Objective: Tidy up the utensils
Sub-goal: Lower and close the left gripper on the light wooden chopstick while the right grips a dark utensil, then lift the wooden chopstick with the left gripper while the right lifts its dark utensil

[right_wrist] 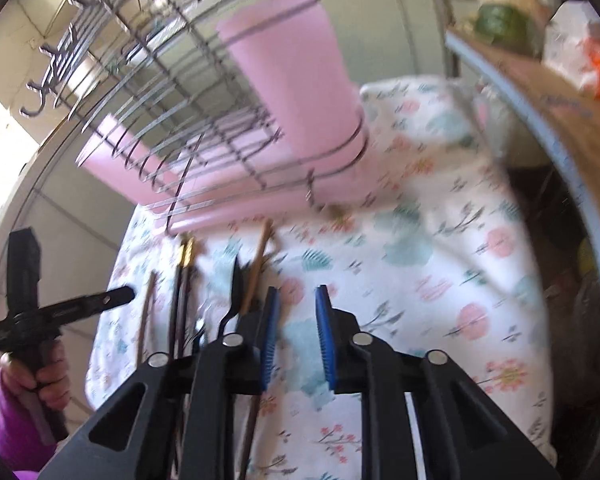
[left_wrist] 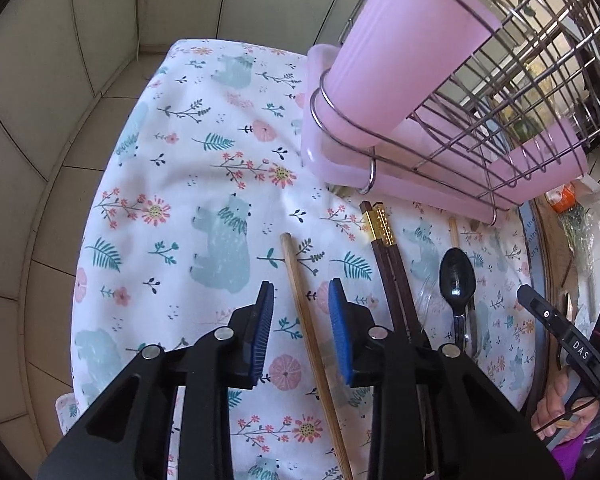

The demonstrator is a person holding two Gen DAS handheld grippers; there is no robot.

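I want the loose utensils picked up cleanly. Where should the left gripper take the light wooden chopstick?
Probably mid-shaft, from above. The light wooden chopstick lies flat on the floral cloth, already between the open pads of the left gripper, clear of the dark chopsticks beside it.

A white cloth printed with pale blue bears and pink flowers (left_wrist: 204, 168) is covering the bench. Pale square floor tiles (left_wrist: 40, 152) are lying beyond its edge. An orange-and-white packet (left_wrist: 564, 196) is sitting nearby.

Pale tiled floor (left_wrist: 40, 160), floral bear-print tablecloth (left_wrist: 204, 184), bright daylight at one side
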